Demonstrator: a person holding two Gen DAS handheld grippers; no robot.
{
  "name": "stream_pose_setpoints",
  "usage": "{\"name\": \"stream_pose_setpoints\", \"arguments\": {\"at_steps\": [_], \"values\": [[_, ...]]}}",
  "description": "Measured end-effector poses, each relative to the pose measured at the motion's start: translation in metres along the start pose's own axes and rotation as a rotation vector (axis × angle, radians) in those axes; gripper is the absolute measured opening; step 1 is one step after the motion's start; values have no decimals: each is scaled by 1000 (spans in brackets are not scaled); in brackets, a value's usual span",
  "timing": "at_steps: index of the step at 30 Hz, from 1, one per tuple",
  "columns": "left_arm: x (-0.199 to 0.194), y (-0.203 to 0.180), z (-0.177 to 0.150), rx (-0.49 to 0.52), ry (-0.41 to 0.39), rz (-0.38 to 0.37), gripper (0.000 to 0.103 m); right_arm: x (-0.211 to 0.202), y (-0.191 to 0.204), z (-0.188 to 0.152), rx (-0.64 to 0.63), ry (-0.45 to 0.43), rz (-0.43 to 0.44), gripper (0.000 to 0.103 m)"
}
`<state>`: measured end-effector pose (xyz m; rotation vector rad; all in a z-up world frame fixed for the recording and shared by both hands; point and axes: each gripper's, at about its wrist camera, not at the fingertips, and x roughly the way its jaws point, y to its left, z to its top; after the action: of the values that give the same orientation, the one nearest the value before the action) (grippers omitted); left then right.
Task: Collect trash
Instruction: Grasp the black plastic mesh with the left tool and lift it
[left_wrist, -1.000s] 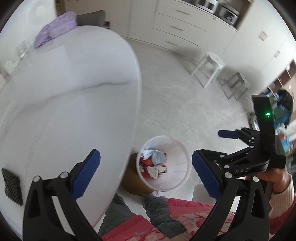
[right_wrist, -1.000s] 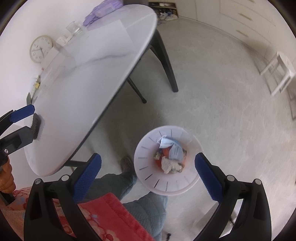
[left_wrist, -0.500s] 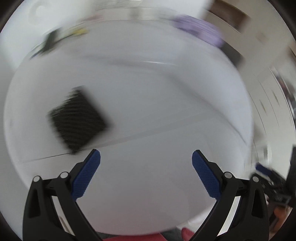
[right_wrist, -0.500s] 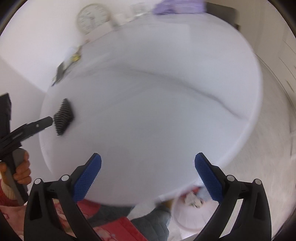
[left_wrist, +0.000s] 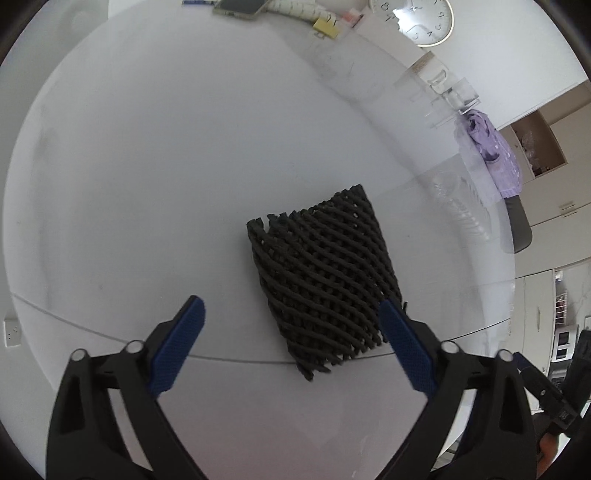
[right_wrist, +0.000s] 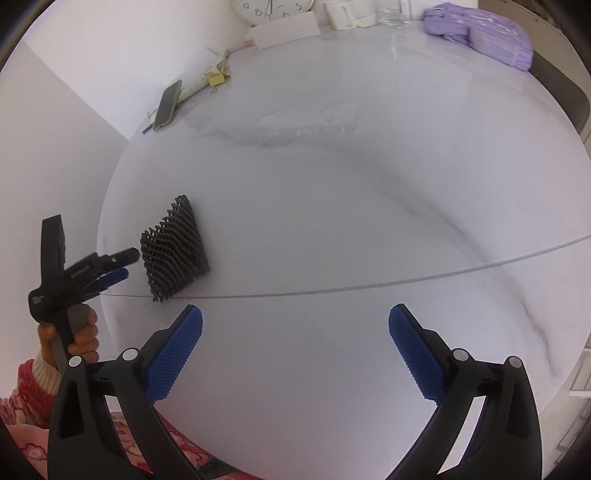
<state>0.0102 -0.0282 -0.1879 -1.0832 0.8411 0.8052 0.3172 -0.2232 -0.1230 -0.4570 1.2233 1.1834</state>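
Black foam netting, a flattened mesh sleeve of diagonal strands, lay flat on the white marble-look table, near the table's front edge and just past a thin seam line that crossed the top. We held the left gripper over that edge with its blue-padded jaws spread wide and nothing between them; in its own view the right-hand pad overlapped the netting's lower corner, though we could not tell whether it touched. From the right wrist view the same netting sat well to the left, with the left gripper directly beside it, fingers pointing at its near side, and the left hand in a red patterned sleeve wrapped round the handle. We kept the right gripper over bare tabletop, well apart from the netting, its jaws likewise wide open and holding nothing. Along the far edge, against the wall, we noted a phone lying face down, a small yellow clip, a white card propped in front of a round wall clock, a white mug and a clear glass. At the far right of the table lay a lilac padded bundle, with a grey chair back just behind it.
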Motion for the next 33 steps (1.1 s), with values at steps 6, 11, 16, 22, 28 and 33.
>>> {"name": "stream_pose_setpoints", "arguments": {"at_steps": [6, 11, 16, 22, 28, 33], "values": [[22, -6, 8, -17, 31, -7, 80, 8, 4, 8, -4, 17, -7, 100], [32, -24, 13, 16, 26, -4, 73, 8, -1, 6, 15, 24, -11, 100], [41, -42, 15, 58, 35, 25, 43, 5, -3, 2, 20, 20, -15, 100], [38, -58, 15, 133, 5, 101, 12, -2, -10, -8, 31, 15, -20, 100], [20, -72, 16, 190, -49, 132, 11, -3, -14, -14, 34, 12, -20, 100], [10, -87, 16, 246, -46, 140, 11, -1, -14, -10, -39, 24, -27, 100]]}}
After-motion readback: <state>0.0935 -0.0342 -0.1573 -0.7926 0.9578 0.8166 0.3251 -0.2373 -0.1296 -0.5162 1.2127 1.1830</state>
